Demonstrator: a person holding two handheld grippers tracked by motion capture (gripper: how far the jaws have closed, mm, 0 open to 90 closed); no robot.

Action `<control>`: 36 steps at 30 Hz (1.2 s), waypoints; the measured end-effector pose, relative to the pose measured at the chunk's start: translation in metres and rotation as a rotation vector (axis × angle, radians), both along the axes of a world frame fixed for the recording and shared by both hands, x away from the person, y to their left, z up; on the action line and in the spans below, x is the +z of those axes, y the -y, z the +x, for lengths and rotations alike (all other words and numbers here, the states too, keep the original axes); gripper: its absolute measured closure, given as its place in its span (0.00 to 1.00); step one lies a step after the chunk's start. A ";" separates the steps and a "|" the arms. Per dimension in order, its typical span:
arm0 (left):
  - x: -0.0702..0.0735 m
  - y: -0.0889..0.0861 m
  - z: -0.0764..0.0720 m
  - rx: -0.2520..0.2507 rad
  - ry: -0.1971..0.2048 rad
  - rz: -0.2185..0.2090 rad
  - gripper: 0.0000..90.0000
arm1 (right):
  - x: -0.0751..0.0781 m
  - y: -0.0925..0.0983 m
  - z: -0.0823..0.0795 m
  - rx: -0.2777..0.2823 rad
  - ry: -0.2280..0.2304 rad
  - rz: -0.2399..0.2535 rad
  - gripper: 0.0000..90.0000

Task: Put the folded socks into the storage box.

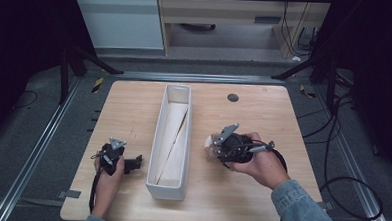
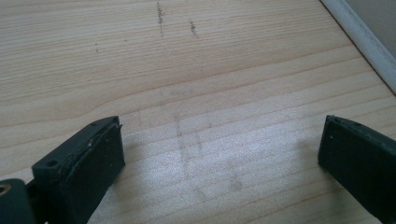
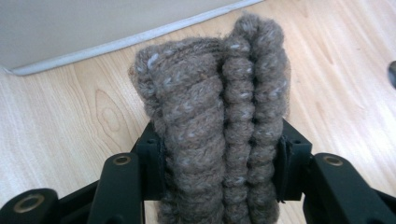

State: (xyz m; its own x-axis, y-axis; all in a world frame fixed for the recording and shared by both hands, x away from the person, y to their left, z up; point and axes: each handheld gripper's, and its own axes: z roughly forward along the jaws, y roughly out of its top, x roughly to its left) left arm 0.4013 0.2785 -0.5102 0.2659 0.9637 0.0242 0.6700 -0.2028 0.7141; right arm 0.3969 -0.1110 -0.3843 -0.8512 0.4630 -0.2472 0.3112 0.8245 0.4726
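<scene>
Right gripper view: the right gripper (image 3: 222, 172) has its jaws clamped on a folded brown knitted cloth (image 3: 219, 107), held over the wooden table (image 1: 264, 113) to the right of the long white box (image 1: 159, 134). Left of that box, the left gripper (image 2: 219, 154) rests with jaws spread wide, nothing between them.

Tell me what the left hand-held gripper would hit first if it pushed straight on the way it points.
Probably the white bin's side wall: the left hand-held gripper points across bare table toward it, jaws open, nothing between. Depth is hard to judge.
</scene>
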 end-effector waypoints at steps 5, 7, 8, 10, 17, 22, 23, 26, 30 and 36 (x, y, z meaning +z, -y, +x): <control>0.000 0.000 0.000 0.001 0.000 -0.001 0.00 | 0.026 0.004 0.001 -0.022 -0.004 0.007 0.55; 0.000 0.000 0.001 0.001 0.002 -0.003 0.00 | 0.036 0.003 0.001 -0.028 0.003 0.000 0.55; 0.000 0.000 0.001 0.001 0.002 -0.003 0.00 | 0.040 0.002 0.001 -0.031 0.012 -0.006 0.56; 0.000 0.000 0.001 -0.001 0.002 -0.001 0.00 | 0.045 0.000 0.001 -0.029 0.019 -0.014 0.56; 0.000 0.001 0.002 -0.004 0.000 0.000 0.00 | 0.074 -0.020 0.004 -0.024 0.066 -0.045 0.56; 0.000 0.001 0.003 -0.007 -0.001 0.000 0.00 | 0.091 -0.035 0.000 -0.027 0.107 -0.026 0.57; 0.000 0.001 0.003 -0.007 -0.001 -0.001 0.00 | 0.092 -0.039 -0.001 -0.026 0.109 -0.023 0.57; 0.000 0.001 0.003 -0.007 -0.001 0.000 0.00 | 0.093 -0.052 -0.004 0.000 0.112 -0.025 0.57; 0.000 0.001 0.003 -0.007 -0.001 0.000 0.00 | 0.093 -0.070 -0.007 0.041 0.112 -0.018 0.57; 0.000 0.001 0.003 -0.007 -0.002 0.000 0.00 | 0.094 -0.092 -0.009 0.083 0.110 -0.008 0.56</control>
State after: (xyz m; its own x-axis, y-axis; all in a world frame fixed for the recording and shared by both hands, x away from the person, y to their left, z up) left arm 0.4044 0.2778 -0.5101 0.2729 0.9618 0.0234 0.6698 -0.2074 0.7130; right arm 0.3876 -0.0192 -0.2898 -0.8542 0.3894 -0.3444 0.1881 0.8492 0.4935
